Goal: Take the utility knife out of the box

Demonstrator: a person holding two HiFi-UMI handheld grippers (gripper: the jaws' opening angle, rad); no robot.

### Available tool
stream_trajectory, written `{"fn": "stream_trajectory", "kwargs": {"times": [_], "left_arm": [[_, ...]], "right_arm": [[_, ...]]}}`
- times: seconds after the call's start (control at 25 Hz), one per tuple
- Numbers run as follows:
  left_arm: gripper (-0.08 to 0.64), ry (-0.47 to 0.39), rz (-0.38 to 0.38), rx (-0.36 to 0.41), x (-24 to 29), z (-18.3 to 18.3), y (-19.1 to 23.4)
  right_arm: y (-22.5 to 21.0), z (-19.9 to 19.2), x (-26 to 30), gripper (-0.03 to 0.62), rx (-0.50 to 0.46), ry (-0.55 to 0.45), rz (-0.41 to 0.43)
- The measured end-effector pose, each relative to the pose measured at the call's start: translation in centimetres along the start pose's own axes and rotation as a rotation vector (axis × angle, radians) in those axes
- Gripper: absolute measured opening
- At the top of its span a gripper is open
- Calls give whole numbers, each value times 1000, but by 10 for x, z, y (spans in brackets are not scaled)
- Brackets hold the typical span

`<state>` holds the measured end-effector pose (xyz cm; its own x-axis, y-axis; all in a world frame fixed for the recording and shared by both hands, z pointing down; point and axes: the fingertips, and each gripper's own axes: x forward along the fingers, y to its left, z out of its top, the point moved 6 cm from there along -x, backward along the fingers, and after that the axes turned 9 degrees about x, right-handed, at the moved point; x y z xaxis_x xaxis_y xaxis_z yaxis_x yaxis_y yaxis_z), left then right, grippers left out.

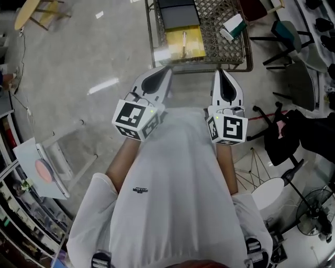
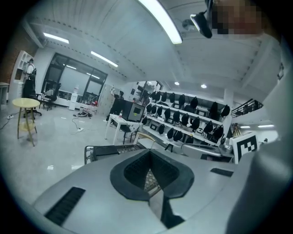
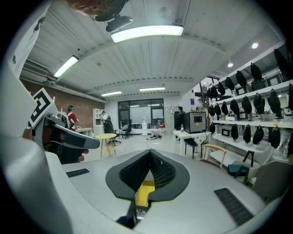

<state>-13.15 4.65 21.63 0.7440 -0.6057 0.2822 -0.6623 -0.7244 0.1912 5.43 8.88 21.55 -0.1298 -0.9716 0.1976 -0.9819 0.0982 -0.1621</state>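
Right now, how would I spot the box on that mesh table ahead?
Find the wire-mesh table at the head view's top. On its left part lies the flat box, just this side of a dark grey case. It alone is bright yellow, with a slim pale tool lying in it.

My head camera looks steeply down on the left gripper (image 1: 166,70) and right gripper (image 1: 220,72); their own cameras face forward, sharing the mesh table (image 1: 214,44) just ahead.

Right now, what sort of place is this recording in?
Probably a lab or workshop: shelves lined with dark devices, a mesh cart on a bare floor, strip lights overhead.
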Motion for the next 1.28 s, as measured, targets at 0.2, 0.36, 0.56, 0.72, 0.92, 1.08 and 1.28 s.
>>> {"fn": "stream_trajectory", "kwargs": {"times": [0.2,0.36,0.56,0.72,0.92,1.08,1.28], "left_arm": [[2,51,-38,-12,19,-4,10],[2,96,-41,-26,37,-9,14],[2,125,-36,-51,61,-17,25],[2,139,-14,-66,79,-29,30],[2,152,17,-75,106,-49,39],[2,173,43,-81,126,-67,45],[2,191,66,-121,153,-88,55]], "right_arm": [[-11,-3,8,-2,20,18,-45],[-19,-10,17,-2,37,36,-39],[-19,-17,36,-2,28,60,-5],[-24,-28,48,-2,16,74,47],[-42,-47,71,-2,-24,107,99],[-50,-62,87,-2,-44,140,112],[-63,-83,108,-2,-7,179,108]]}}
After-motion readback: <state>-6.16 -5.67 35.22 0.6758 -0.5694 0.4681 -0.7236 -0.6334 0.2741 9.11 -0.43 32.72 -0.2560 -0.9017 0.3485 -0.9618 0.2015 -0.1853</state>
